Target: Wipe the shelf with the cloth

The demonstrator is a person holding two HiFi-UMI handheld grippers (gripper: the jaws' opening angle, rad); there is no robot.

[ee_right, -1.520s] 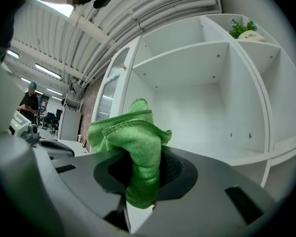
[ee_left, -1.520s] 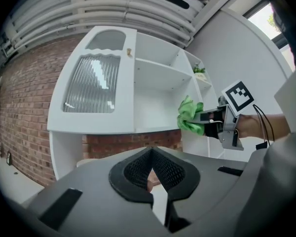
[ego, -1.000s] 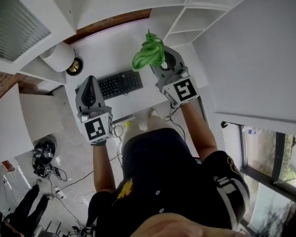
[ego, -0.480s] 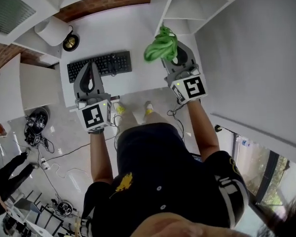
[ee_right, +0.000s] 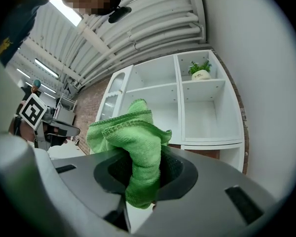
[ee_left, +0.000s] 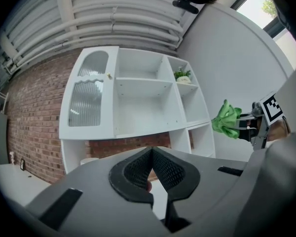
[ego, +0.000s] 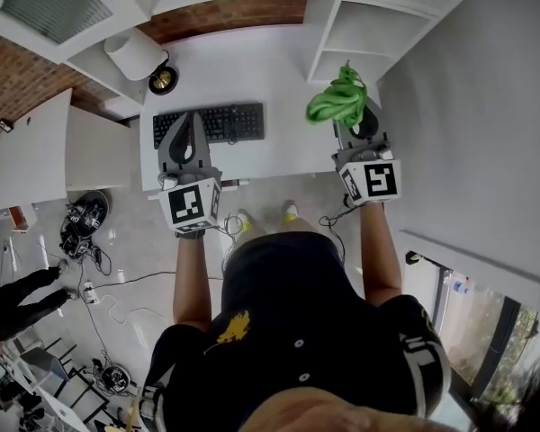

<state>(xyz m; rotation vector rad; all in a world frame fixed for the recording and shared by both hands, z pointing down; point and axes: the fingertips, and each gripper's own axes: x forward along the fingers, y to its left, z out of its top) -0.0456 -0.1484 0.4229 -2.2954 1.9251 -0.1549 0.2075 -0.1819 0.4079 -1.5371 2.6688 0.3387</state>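
A red brick wall (ego: 234, 12) stood behind a white rectangular desk (ego: 270, 70), with a white open-compartment shelf unit (ee_left: 138, 93) against the brick. A plain white wall (ego: 486, 106) ran along the right. The grey floor (ego: 135, 232) carried loose black cables (ego: 117, 282). A dark-framed window (ego: 486, 327) was at lower right. Strip lights (ee_right: 64, 10) lit a ribbed white ceiling (ee_left: 113, 14).

Both arms reach forward, left claw (ego: 191, 121) closed and empty, right claw (ego: 357, 126) clamped on cloth (ego: 337, 103).
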